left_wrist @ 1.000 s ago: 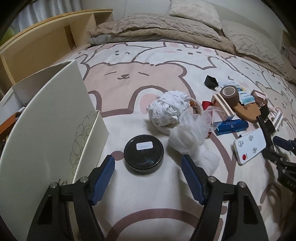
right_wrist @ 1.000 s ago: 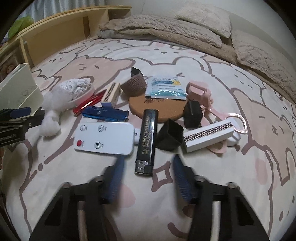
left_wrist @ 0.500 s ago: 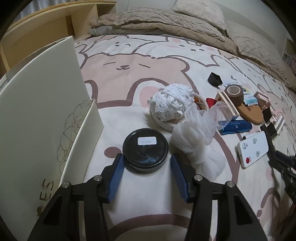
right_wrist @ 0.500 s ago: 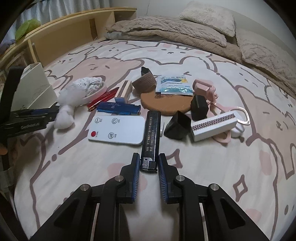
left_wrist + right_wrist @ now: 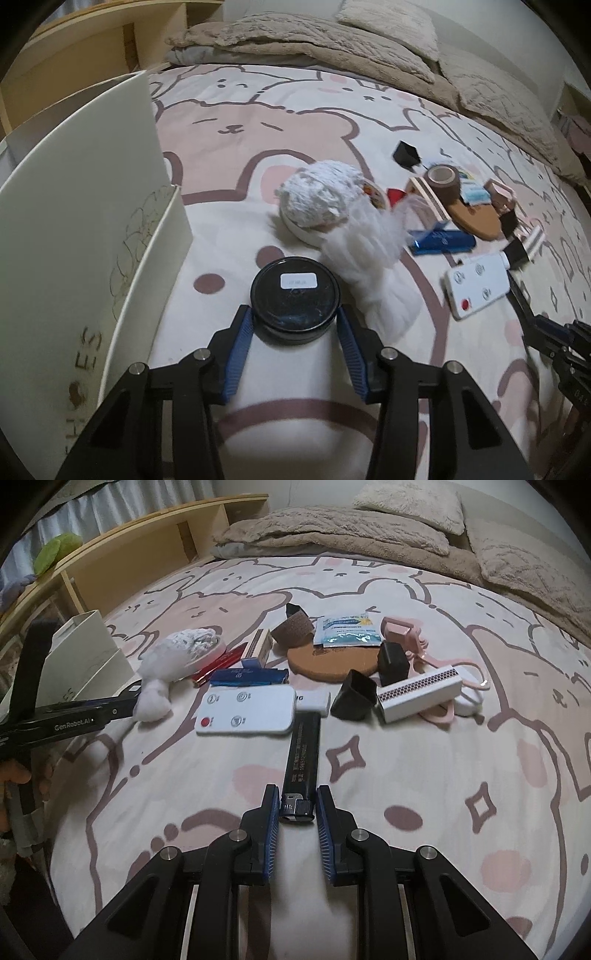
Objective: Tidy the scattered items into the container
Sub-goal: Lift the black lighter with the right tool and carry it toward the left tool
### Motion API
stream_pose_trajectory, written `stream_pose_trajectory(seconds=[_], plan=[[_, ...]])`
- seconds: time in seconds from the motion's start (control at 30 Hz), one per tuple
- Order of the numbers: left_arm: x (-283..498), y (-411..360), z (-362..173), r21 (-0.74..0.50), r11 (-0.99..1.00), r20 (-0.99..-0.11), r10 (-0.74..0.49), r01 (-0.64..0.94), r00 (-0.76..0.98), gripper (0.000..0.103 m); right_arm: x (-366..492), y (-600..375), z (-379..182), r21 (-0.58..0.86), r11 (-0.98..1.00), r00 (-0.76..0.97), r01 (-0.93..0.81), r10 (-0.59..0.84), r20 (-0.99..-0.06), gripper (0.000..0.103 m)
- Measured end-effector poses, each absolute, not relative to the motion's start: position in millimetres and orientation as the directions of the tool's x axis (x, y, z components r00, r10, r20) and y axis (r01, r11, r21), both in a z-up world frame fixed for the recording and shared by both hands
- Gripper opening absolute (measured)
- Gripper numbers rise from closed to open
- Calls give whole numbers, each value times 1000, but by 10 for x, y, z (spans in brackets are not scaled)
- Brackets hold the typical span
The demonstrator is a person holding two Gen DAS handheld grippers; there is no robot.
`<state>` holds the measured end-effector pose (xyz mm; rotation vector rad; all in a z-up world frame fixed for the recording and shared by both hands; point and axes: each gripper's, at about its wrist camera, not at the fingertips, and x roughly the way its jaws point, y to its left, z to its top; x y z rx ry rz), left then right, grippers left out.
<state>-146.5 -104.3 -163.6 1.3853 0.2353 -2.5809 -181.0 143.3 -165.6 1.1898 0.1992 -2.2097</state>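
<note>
Now that the left claw (image 5: 294, 325) has closed on the round black tin (image 5: 294, 300) and the right claw (image 5: 294, 808) on the black lighter (image 5: 302, 760), both can go to the container (image 5: 92, 229).

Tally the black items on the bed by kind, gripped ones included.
round tin: 1
lighter: 1
small black boxes: 3
Total: 5
</note>
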Motion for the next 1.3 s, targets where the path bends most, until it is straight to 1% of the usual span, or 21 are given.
stream_pose_trajectory(seconds=[0.27, 0.6, 0.8, 0.93, 1.0, 1.03, 1.07, 1.1, 1.13, 1.3], plan=[[-1259, -788, -1638, 1, -987, -840, -88, 160, -535, 47, -1671, 1473, -1672, 149, -795, -387, 589, -439, -811, 21], [-1054, -440, -1611, -65, -996, -847, 26, 55, -530, 46, -1615, 1501, -1676, 154, -797, -386, 584, -439, -812, 21], [-969, -166, -1619, -77, -997, -853, 79, -26, -517, 46, -1644, 1485, -1698, 153, -794, -384, 588, -440, -812, 22], [-923, -5, -1639, -59, -996, -856, 86, -69, -510, 46, -1678, 1467, -1705, 140, -799, -401, 585, -435, -807, 22], [-913, 43, -1642, -51, -995, -856, 85, -82, -510, 46, -1694, 1458, -1707, 139, -800, -405, 583, -435, -804, 29], [-913, 56, -1646, -47, -995, -857, 83, -83, -509, 46, -1703, 1452, -1705, 142, -802, -406, 581, -436, -803, 48], [-914, 65, -1652, -44, -995, -858, 81, -84, -507, 46, -1708, 1444, -1705, 144, -803, -406, 579, -436, -803, 72], [-914, 67, -1658, -43, -996, -859, 79, -83, -505, 46, -1706, 1431, -1708, 142, -800, -402, 583, -436, -805, 78], [-916, 67, -1665, -43, -996, -861, 78, -82, -503, 46, -1698, 1409, -1712, 133, -797, -401, 590, -432, -807, 82], [-929, 70, -1676, -35, -996, -862, 70, -79, -502, 46, -1739, 1328, -1749, 60, -811, -439, 582, -375, -817, 82]])
